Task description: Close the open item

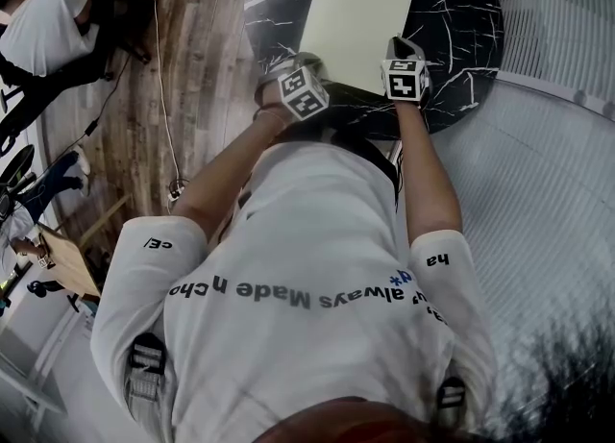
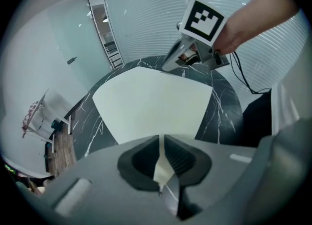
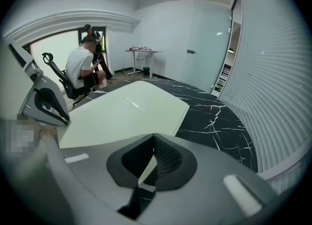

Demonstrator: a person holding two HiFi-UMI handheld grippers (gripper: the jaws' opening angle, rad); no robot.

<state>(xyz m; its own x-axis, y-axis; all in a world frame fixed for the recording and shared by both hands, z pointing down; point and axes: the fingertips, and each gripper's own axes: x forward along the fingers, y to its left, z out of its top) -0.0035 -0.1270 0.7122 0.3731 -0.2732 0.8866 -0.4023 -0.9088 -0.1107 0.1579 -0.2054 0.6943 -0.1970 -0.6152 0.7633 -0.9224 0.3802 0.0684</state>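
Observation:
A large pale cream cover or sheet [image 1: 357, 23] lies on the round black marble table [image 1: 461, 9]. My left gripper [image 1: 303, 90] holds its near left corner, and my right gripper [image 1: 405, 76] holds its near right corner. In the left gripper view the jaws [image 2: 161, 138] are shut on the thin edge of the cream sheet [image 2: 151, 107], which curves up into them; the right gripper [image 2: 195, 48] shows beyond. In the right gripper view the jaws [image 3: 153, 138] pinch the sheet's [image 3: 122, 112] edge the same way. What lies under the sheet is hidden.
The table's [image 3: 214, 121] dark top extends past the sheet on the far and right sides. A ribbed white wall [image 3: 278, 72] curves close on the right. A person [image 3: 80, 68] sits on an office chair on the wooden floor [image 1: 192, 66], where a cable [image 1: 163, 76] runs.

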